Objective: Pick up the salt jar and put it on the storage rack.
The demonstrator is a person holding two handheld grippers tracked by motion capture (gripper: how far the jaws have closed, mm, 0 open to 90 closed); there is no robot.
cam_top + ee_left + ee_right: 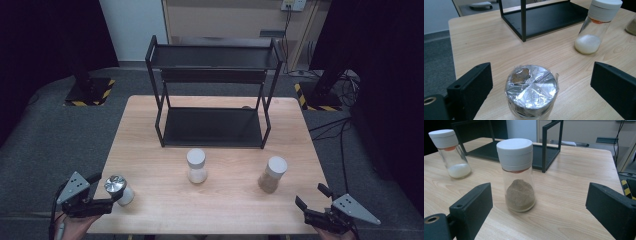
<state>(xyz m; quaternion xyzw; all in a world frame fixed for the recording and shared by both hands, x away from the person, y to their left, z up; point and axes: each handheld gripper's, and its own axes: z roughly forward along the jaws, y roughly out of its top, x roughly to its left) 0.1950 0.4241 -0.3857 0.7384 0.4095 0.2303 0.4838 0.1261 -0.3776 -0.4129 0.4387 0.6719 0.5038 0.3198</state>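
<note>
Both grippers spread wide at the near table edge, each lined up on a jar, nothing clamped.

Left gripper (106, 191) sits at the near-left corner of the wooden table (150, 125), jaws wide apart around the foil-topped jar (118, 189); in the left gripper view that jar (531, 90) stands upright between the jaws with a gap on each side. Mid-table, the white-lidded jar of white powder (196, 166) stands upright just in front of the black two-tier rack (212, 90). Right of it, the white-lidded jar of brown powder (273, 174) stands upright. Right gripper (312, 197) is at the near-right edge, jaws wide apart, apart from the brown-powder jar (519, 175), which is centred ahead of them in the right gripper view.
</note>
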